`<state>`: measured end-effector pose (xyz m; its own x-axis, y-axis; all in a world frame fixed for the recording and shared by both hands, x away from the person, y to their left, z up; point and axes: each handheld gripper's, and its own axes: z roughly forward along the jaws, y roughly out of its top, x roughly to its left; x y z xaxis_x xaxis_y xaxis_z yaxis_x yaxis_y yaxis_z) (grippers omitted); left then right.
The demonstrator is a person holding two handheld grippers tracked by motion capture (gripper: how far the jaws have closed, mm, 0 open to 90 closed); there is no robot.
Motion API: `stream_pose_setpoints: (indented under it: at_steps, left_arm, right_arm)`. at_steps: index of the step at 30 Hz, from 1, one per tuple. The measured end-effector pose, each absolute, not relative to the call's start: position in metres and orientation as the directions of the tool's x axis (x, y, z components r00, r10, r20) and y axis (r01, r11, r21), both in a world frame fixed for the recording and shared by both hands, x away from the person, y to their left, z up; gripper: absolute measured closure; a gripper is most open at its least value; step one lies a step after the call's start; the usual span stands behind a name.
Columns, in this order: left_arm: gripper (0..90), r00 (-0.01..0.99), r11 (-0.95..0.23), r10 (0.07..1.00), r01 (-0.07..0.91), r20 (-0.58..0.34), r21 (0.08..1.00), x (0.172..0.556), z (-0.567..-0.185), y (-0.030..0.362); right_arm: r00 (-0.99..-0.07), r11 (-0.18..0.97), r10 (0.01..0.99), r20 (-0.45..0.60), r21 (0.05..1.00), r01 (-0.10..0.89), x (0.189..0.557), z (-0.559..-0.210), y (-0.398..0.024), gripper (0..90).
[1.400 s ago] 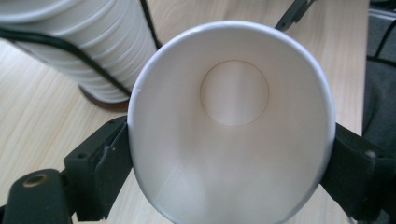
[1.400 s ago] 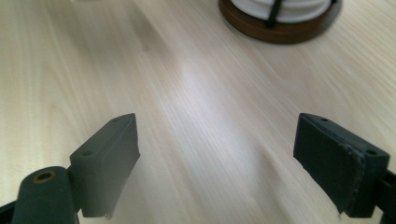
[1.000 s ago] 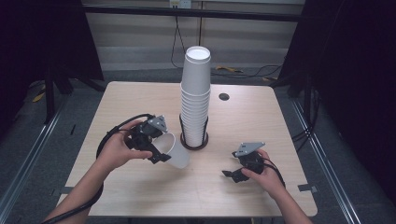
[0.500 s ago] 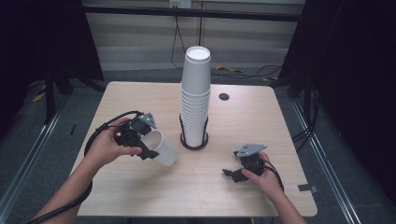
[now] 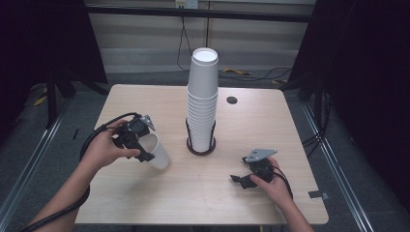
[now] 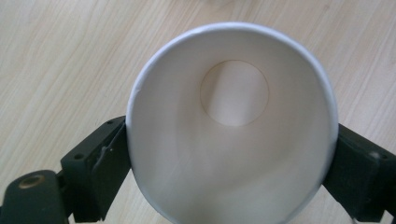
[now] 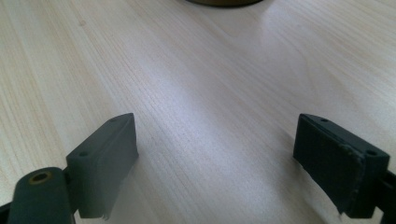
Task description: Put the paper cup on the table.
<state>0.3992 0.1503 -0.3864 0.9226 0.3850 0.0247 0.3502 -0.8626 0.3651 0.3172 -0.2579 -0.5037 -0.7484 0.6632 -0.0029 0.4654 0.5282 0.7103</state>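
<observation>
1. Plainly, the single white paper cup [image 5: 157,151] sits between the two black jaws of the left gripper [image 5: 145,147], a short way to the left of the tall stack of white paper cups [image 5: 202,99] that rises near the middle of the pale wooden table [image 5: 145,193].
2. From the left gripper view, the single white paper cup [image 6: 232,126] has its open mouth toward the camera, its round base showing deep inside, and a jaw lies against its rim on either side.
3. Those jaws have just been opening, with the cup between them; both pads touch its wall, so the grip holds.
4. Seen from the high view, the cup is tilted, its base pointing away from the person's left hand [image 5: 104,150] and toward the near side of the stack.
5. The stack stands upright in a dark round wire holder [image 5: 201,146], whose ring rests on the table.
6. Well to the right of the stack and nearer the person, the right gripper [image 5: 238,180] lies low over the table in the right hand [image 5: 273,186].
7. In the right gripper view, its fingers [image 7: 105,161] stand wide apart, with bare wood between them; they have been opening a little and grasp nothing.
8. A small dark round hole [image 5: 231,100] marks the tabletop beyond the stack, to its right.
</observation>
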Motion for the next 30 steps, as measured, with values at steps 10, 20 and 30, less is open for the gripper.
stream_pose_setpoints:
  at_steps: [10, 20, 30]
  left_arm:
    - [10.2, 0.914, -0.870, 0.402, 0.363, 0.054, 0.334, 0.399, -0.394, 0.149]
    - [8.0, 0.917, -0.870, 0.391, 0.343, 0.073, 0.355, 0.399, -0.396, 0.143]
    - [6.5, 0.924, -0.868, 0.372, 0.312, 0.089, 0.386, 0.400, -0.399, 0.136]
  right_arm:
    - [-0.748, 0.529, 0.663, -0.007, 0.711, 0.462, 0.317, -0.504, -0.258, 13.2]
    - [-0.749, 0.530, 0.663, -0.007, 0.711, 0.462, 0.317, -0.504, -0.258, 13.3]
    - [-0.748, 0.529, 0.663, -0.006, 0.711, 0.463, 0.317, -0.504, -0.258, 13.4]
